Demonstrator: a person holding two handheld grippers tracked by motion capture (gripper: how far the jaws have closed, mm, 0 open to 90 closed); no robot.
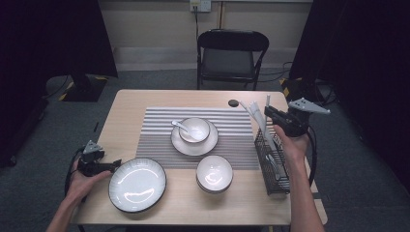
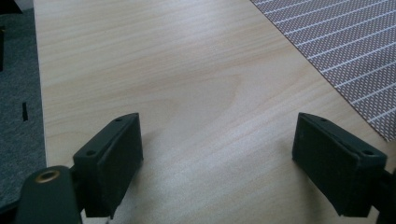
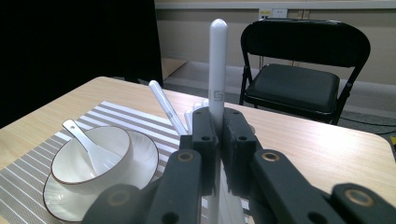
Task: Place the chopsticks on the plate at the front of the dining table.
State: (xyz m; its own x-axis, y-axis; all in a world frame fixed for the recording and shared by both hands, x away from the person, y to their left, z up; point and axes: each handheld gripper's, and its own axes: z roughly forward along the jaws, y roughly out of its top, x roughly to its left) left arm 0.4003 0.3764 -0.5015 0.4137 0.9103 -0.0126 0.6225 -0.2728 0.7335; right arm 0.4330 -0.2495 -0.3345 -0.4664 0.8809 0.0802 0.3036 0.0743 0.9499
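Two black jaws of the right gripper [image 3: 216,135] are clamped on an upright white utensil handle [image 3: 217,60] in the right gripper view, while the high view places that gripper [image 1: 274,115] above the wire rack [image 1: 273,164] at the surface's [image 1: 145,99] right edge. The left gripper [image 2: 219,163] has its jaws wide apart over bare wood; the high view shows it just left of the dark-rimmed plate [image 1: 137,184].
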